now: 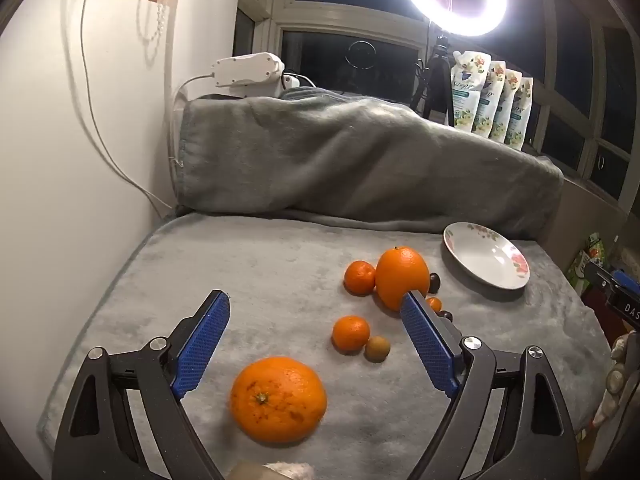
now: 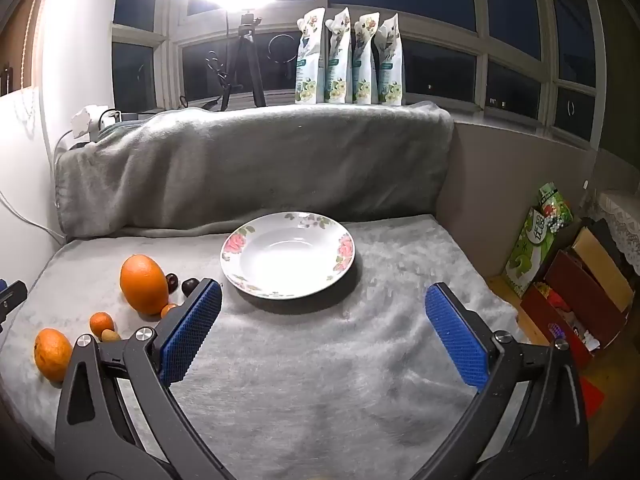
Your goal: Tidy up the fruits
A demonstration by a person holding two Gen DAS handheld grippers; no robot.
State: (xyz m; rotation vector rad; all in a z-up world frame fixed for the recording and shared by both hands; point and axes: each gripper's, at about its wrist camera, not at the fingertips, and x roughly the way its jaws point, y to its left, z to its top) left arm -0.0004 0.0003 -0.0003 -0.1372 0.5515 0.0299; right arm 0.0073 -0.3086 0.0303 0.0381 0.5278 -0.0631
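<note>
Fruit loose on soft cloth, plate bare

Oranges and smaller fruit lie scattered on the grey fleece blanket point(image 1: 248, 272). The white floral-rimmed ceramic plate point(image 2: 240, 276) sits empty, well apart from most of them. The left gripper point(image 1: 316, 312) hangs with its blue-padded jaws spread wide around nothing, above the flattened big orange point(image 1: 278, 398); the right gripper point(image 2: 322, 300) is just as wide and empty, facing the plate.

Round fruit on plush cloth could roll if a pad nudges it off-centre. The tall oval orange point(image 1: 402, 276) touches a small mandarin point(image 1: 359, 277) and dark cherry-like fruits point(image 1: 434, 282), so closing there could knock neighbours away. The tiny brownish fruit point(image 1: 377, 348) beside another mandarin point(image 1: 350, 333) may slip from wide pads.
</note>
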